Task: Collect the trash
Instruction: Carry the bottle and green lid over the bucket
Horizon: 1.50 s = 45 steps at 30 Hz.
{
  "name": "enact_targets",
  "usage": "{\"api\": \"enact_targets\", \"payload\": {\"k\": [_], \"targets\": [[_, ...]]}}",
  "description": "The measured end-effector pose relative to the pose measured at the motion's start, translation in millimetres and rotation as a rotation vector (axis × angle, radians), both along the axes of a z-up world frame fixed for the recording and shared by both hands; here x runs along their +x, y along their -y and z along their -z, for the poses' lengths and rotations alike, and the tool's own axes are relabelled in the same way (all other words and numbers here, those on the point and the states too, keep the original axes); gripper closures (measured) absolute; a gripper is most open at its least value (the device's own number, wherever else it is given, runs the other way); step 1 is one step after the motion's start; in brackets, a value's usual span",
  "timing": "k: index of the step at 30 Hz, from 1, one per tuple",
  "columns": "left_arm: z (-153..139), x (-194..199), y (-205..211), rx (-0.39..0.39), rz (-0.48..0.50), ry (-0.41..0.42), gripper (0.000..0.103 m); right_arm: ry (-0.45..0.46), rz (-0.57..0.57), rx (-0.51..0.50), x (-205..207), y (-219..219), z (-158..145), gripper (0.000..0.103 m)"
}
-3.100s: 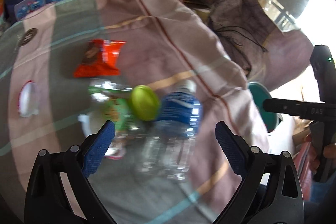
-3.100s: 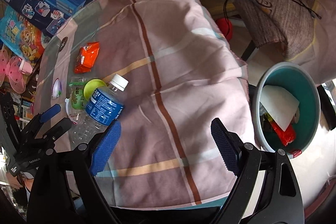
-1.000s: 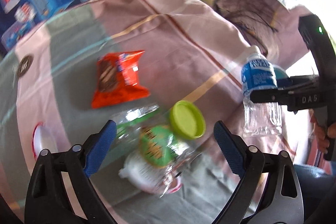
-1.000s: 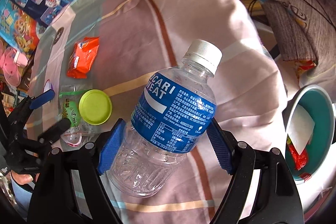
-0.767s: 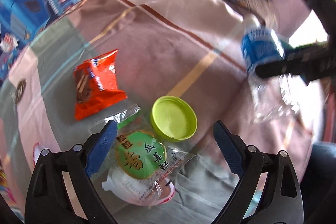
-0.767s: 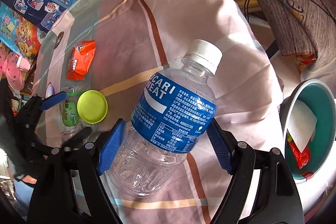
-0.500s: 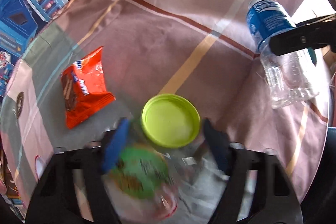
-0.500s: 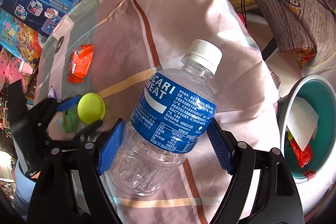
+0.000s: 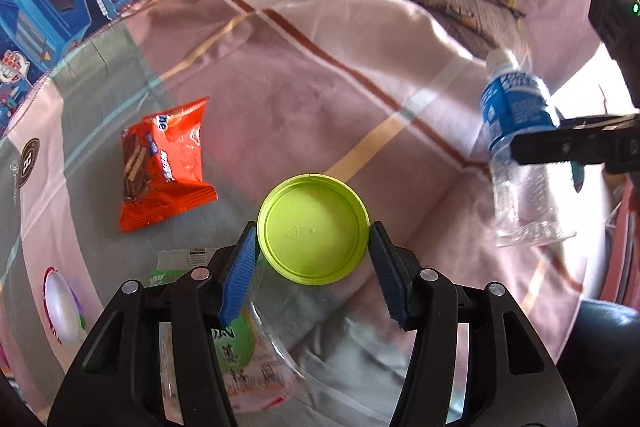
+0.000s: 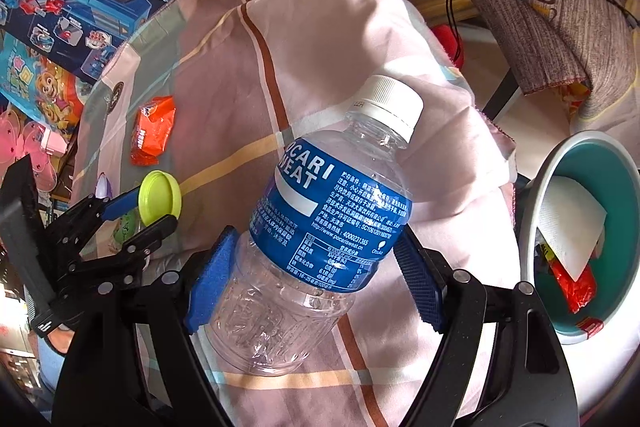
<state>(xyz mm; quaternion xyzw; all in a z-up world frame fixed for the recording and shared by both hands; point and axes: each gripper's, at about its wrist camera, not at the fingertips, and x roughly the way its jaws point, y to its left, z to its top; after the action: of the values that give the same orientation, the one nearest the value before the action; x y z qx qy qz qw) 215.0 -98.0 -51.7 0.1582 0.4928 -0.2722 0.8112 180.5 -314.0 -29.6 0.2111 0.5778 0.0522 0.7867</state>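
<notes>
1. The bottle (image 10: pixel 320 235) in the right gripper (image 10: pixel 316 275) wears a blue label printed in white "OCARI WEAT", the first letters curving out of sight, with a web address and small Chinese text beneath; its cap is white and "1ZH" is stamped on the neck ring.
2. The orange snack packet (image 9: pixel 164 163) lying on the checked cloth (image 9: pixel 320 67) shows a wafer picture; its lettering is too warped to read.
3. A clear packet with a green label (image 9: pixel 236 343) sits under the left gripper (image 9: pixel 314 267), carrying Chinese characters.
4. The bottle is clear ribbed plastic, empty, tilted with its cap up and away; both blue pads (image 10: pixel 208 287) press its lower body, so the right jaws are clamped on it.
5. The lime-green lid (image 9: pixel 313 229) is round and shallow with a raised rim; the left jaws are clamped on its edges, holding it above the cloth.
6. A teal bin (image 10: pixel 624 187) stands off the cloth's right edge, with white paper and a red wrapper inside.
7. A second ago the left jaws stood wide apart over the lid and green packet on the cloth; now they grip the lid. The bottle's grip is unchanged.
</notes>
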Motion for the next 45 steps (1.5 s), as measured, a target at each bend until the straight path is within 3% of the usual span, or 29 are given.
{"api": "enact_targets", "payload": {"k": [14,27,35,45], "targets": [[-38.9,-35.9,46.7,-0.076,0.054,0.028,0.046,0.086,0.101,0.004,-50.9,48.8,-30.0,0.028],[-60.2,-74.4,127.2,-0.149,0.158,0.004,0.046,0.173,0.354,0.02,-129.1,153.2,-38.2,0.028],[-51.4,-97.4,201.0,-0.137,0.271,-0.029,0.046,0.166,0.509,-0.004,-174.5,223.7,-23.6,0.028],[-16.3,-110.6,273.5,-0.082,0.361,-0.1,0.046,0.09,0.55,-0.004,-189.2,261.0,14.6,0.028]]}}
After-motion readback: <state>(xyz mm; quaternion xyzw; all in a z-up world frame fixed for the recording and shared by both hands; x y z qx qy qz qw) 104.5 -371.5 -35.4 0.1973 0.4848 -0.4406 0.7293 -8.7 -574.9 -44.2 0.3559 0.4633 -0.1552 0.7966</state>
